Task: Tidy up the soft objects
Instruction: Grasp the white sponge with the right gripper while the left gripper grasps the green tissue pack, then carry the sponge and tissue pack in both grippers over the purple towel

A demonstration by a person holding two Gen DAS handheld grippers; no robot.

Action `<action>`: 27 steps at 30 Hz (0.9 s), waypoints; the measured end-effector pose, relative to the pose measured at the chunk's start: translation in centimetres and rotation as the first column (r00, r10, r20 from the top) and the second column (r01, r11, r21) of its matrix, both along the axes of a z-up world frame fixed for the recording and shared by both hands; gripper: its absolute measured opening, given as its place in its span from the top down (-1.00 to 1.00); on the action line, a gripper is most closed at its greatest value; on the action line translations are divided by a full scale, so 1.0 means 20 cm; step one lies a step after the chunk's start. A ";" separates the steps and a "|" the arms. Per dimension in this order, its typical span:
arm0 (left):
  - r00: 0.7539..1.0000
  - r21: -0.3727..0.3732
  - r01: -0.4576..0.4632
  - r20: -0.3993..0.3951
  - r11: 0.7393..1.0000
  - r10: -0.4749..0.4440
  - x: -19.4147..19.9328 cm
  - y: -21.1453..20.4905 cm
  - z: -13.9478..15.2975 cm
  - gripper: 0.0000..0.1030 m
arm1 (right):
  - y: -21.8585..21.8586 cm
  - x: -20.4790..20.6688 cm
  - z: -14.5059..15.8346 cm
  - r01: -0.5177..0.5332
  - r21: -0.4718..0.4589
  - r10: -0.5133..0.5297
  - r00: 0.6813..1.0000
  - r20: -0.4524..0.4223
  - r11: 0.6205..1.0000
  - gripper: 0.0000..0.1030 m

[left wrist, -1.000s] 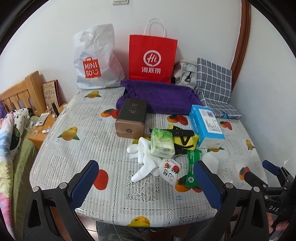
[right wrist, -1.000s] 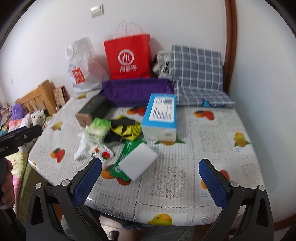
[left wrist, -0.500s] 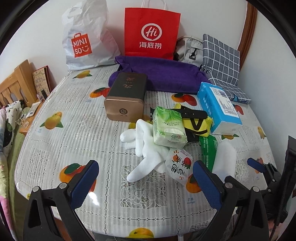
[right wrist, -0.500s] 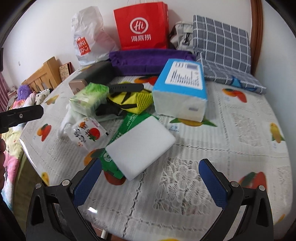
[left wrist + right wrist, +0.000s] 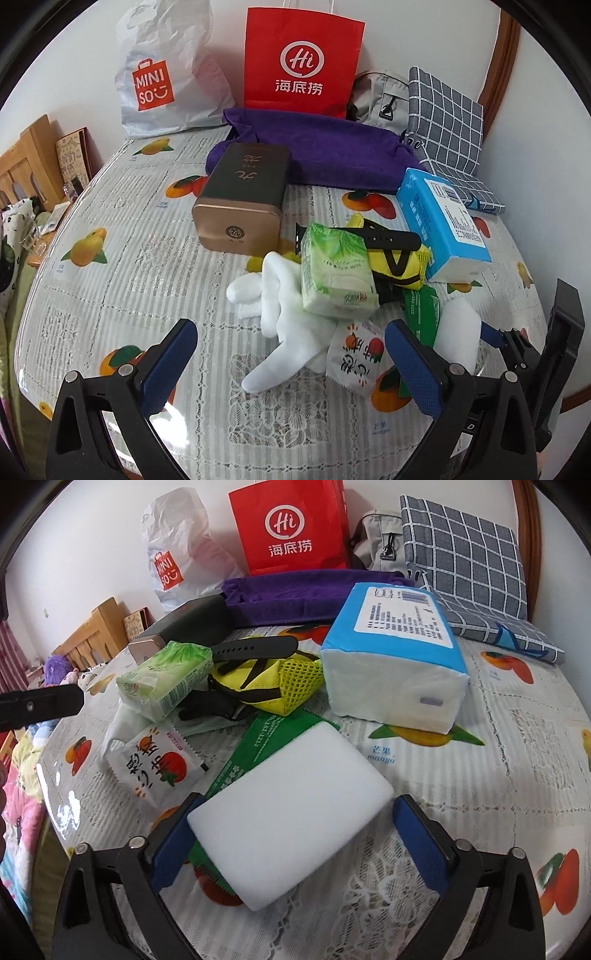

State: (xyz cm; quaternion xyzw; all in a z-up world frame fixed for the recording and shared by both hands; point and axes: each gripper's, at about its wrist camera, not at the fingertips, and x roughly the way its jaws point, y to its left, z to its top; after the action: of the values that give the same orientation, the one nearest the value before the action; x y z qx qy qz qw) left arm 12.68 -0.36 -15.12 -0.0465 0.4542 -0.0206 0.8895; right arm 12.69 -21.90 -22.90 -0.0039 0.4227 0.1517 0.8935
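1. Sponge (image 5: 291, 812), the white block low in the centre of the right wrist view, is lying on a green packet (image 5: 258, 746) on the worktop (image 5: 498, 775), and your right gripper (image 5: 295, 843) is straddling its near end, jaws apart, not yet squeezing.
2. You are likely dealing with something light and squashy, so take its two long sides and close gently.
3. Your left gripper (image 5: 291, 360) is hovering with jaws apart and holding nothing, above the white socks (image 5: 280, 317) at lower centre; those look limp, so pinch mid-bundle.
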 end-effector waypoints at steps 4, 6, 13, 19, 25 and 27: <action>1.000 0.024 0.023 0.002 0.999 -0.023 0.06 -0.06 -0.01 -0.98 | -0.02 0.01 0.01 -0.005 0.009 0.005 1.000 0.004 1.000 -0.77; 0.999 0.039 0.035 0.003 0.999 -0.035 0.08 -0.10 -0.02 -0.98 | -0.04 0.02 0.01 -0.002 0.028 0.002 1.000 -0.003 1.000 -0.76; 0.998 0.103 0.067 -0.019 0.992 -0.066 0.17 -0.20 -0.08 -0.92 | -0.10 0.01 0.05 0.007 0.031 -0.007 1.000 -0.001 0.999 -0.75; 0.997 0.143 0.069 -0.050 0.987 -0.062 0.25 -0.25 -0.16 -0.57 | -0.19 0.04 0.06 0.037 0.038 -0.037 0.999 -0.007 0.999 -0.75; 0.996 0.143 0.079 -0.044 0.986 -0.074 0.26 -0.25 -0.18 0.02 | -0.23 0.07 0.04 0.052 0.050 -0.051 0.998 -0.021 0.997 -0.75; 0.997 0.111 0.074 -0.035 0.991 -0.070 0.24 -0.21 -0.15 0.03 | -0.24 0.07 0.04 0.053 0.063 -0.052 0.998 -0.025 0.997 -0.75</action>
State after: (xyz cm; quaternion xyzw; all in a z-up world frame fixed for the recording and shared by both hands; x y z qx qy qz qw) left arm 17.52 -4.58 -18.10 0.0197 0.4696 -0.0264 0.8823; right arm 14.13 -26.63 -22.15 0.0373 0.4282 0.1414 0.8918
